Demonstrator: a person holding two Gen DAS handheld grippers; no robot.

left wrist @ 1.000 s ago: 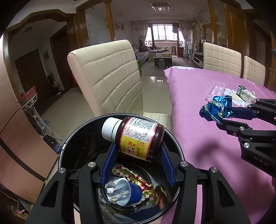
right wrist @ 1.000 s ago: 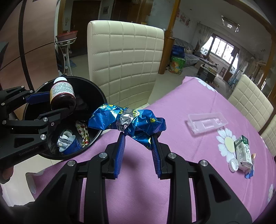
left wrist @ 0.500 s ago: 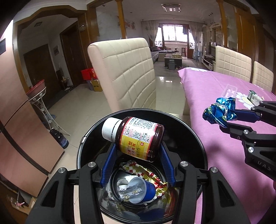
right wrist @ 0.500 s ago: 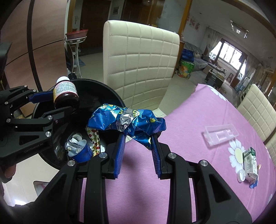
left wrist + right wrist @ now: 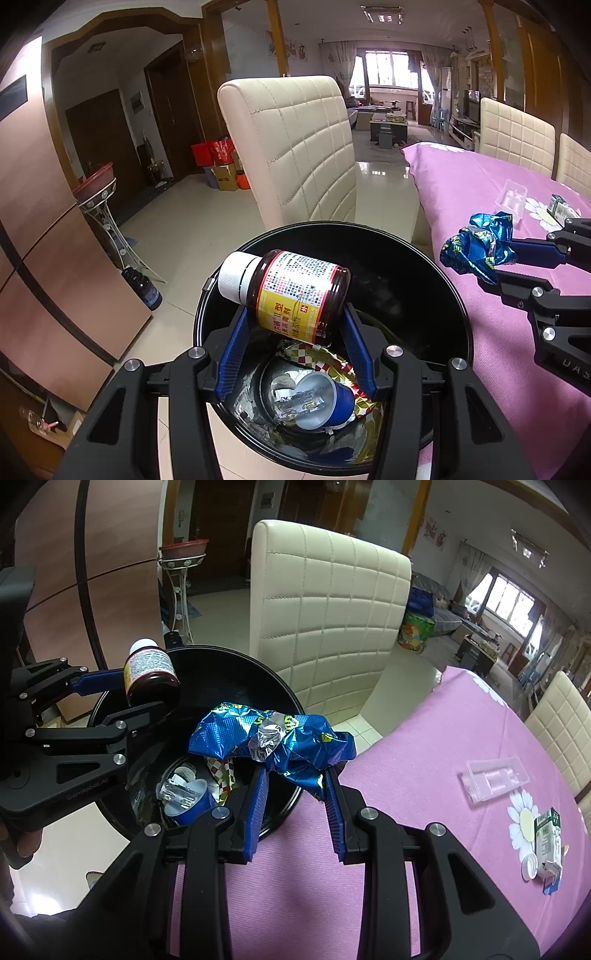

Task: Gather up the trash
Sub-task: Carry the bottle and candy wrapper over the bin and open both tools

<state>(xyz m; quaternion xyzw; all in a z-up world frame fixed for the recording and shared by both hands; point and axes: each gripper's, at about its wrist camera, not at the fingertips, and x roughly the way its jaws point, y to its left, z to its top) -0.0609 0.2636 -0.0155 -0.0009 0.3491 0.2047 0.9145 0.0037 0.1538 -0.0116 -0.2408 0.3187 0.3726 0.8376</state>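
My left gripper (image 5: 293,314) is shut on a brown medicine bottle (image 5: 291,295) with a white cap, held over the black trash bin (image 5: 443,295); the bottle also shows in the right wrist view (image 5: 149,672). The bin (image 5: 236,672) holds a blue cup (image 5: 321,400) and a checkered wrapper (image 5: 325,356). My right gripper (image 5: 295,775) is shut on a crumpled blue foil wrapper (image 5: 269,738), held over the bin's near rim at the table edge. The wrapper also shows in the left wrist view (image 5: 480,247).
A cream padded chair (image 5: 295,147) stands behind the bin. The purple tablecloth (image 5: 406,775) carries a clear plastic tray (image 5: 495,779), a small green carton (image 5: 548,834) and a white cap (image 5: 530,864). Brown cabinet panels (image 5: 44,258) stand at left.
Both grippers have moved left toward the bin with their loads. The bottle now hangs over the bin's middle and the blue wrapper has reached its rim.
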